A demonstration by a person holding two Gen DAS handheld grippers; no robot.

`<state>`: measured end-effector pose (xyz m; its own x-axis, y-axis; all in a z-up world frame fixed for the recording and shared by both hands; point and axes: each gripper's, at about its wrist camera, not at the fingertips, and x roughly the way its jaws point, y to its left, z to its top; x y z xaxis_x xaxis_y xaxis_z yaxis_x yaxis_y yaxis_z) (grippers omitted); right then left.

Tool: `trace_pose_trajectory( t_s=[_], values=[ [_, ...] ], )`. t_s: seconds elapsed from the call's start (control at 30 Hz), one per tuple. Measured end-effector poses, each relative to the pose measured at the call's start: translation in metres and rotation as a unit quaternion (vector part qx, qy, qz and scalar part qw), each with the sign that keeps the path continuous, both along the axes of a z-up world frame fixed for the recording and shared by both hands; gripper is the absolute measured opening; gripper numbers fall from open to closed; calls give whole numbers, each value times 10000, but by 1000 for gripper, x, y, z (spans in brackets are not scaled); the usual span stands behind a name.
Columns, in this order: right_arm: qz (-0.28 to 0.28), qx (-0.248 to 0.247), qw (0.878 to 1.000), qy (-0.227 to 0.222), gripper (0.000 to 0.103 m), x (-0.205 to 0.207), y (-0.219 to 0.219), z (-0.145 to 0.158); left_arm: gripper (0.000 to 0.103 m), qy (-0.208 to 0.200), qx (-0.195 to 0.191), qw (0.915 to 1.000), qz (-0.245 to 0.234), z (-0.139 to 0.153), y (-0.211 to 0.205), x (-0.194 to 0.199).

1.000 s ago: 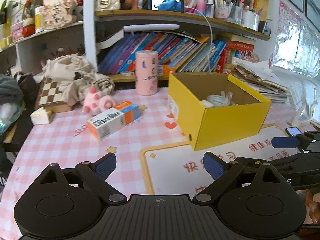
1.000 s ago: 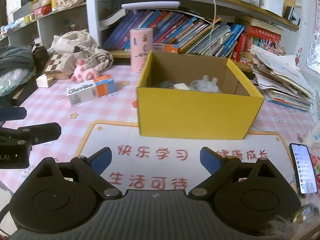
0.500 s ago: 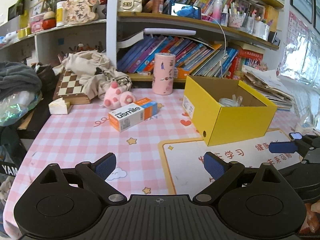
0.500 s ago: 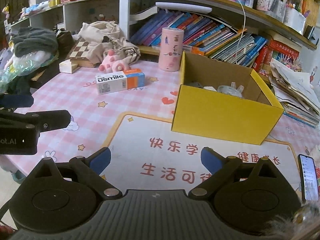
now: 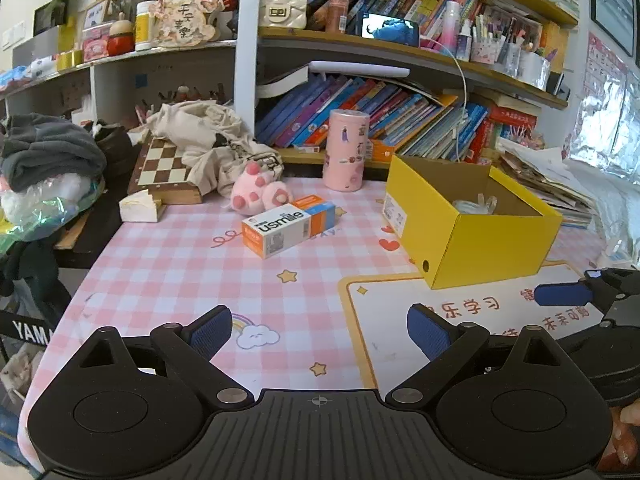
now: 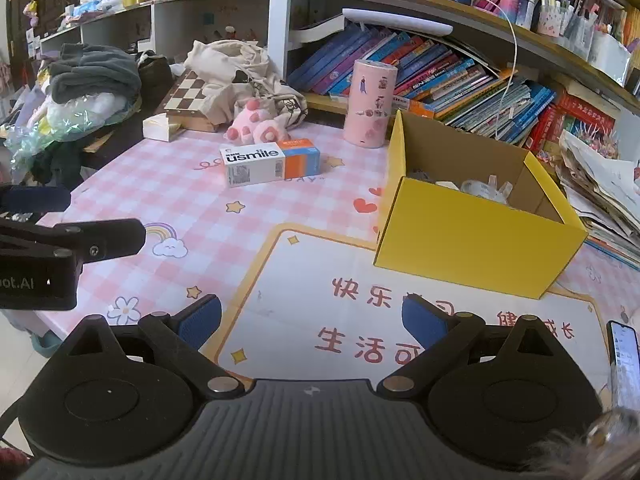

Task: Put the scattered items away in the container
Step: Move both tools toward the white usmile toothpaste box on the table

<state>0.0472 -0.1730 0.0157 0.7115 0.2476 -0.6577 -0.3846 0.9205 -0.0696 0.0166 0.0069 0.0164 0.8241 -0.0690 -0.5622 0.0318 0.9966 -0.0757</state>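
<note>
An open yellow cardboard box (image 5: 480, 236) (image 6: 472, 236) stands on the pink checked tablecloth (image 5: 180, 264), with whitish items lying inside it. A white-and-orange usmile carton (image 5: 290, 226) (image 6: 270, 162) lies flat left of the box. Behind the carton sit a pink plush toy (image 5: 260, 194) (image 6: 256, 126) and an upright pink cylinder tin (image 5: 346, 150) (image 6: 372, 104). My left gripper (image 5: 320, 334) is open and holds nothing, well short of the carton. My right gripper (image 6: 312, 318) is also open with nothing in it, above the white mat (image 6: 360, 320).
A chessboard (image 5: 164, 168) under crumpled cloth (image 5: 204, 140), a white wedge (image 5: 138, 208), and piled clothes (image 5: 48, 156) crowd the left. Bookshelves line the back. Loose papers (image 6: 600, 184) lie on the right, and a phone (image 6: 624, 356) rests by the mat's right edge.
Both grippers have drawn back from the box and risen, so more of the table shows. The box and the carton have stayed put. Both jaws remain open.
</note>
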Motion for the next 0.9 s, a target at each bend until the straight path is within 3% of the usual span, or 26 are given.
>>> trace_pose_trajectory(
  t_s=[0.6,0.9],
  values=[
    [265,-82,9995,146,98,7,19,-6,96,188,-16,9998,62,-8,9,-1],
    [590,-172,9979,220,98,16,35,-12,96,295,-90,9990,325,-13,21,6]
  ],
)
